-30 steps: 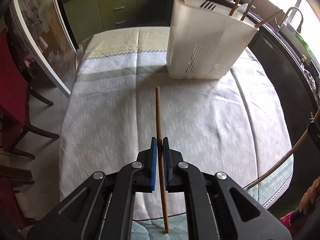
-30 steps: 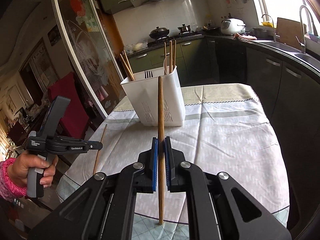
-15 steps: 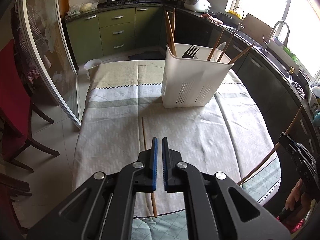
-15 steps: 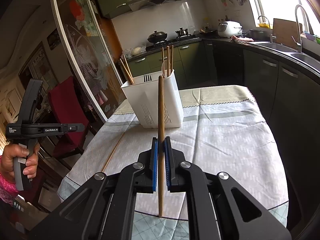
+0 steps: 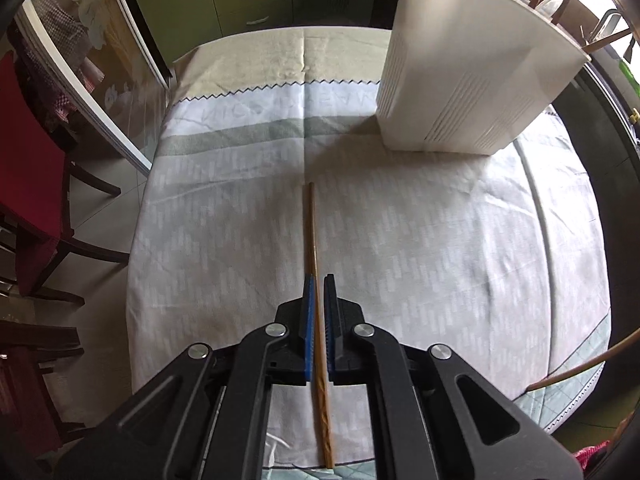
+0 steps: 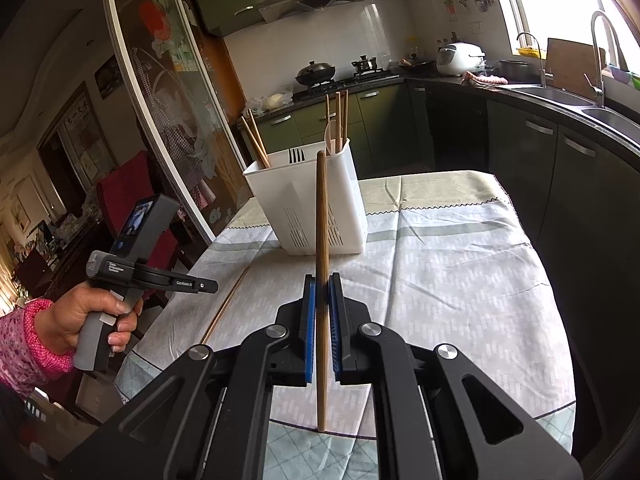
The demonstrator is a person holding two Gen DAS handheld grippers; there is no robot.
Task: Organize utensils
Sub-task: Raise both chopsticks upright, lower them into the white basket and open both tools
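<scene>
My right gripper (image 6: 322,280) is pinching one chopstick (image 6: 321,216); my left gripper (image 5: 318,280), pressed together, hovers over another chopstick (image 5: 312,220) near the table's front edge.

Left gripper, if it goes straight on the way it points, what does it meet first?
Probably the wooden chopstick lying on the tablecloth, straight ahead of its shut fingers; how far off is unclear.

One wooden chopstick (image 5: 314,264) lies flat on the tabletop (image 5: 440,240), another chopstick (image 6: 321,240) stands upright in mid-air, and the white utensil caddy (image 6: 316,200) already holds chopsticks, a fork and a spoon.
</scene>
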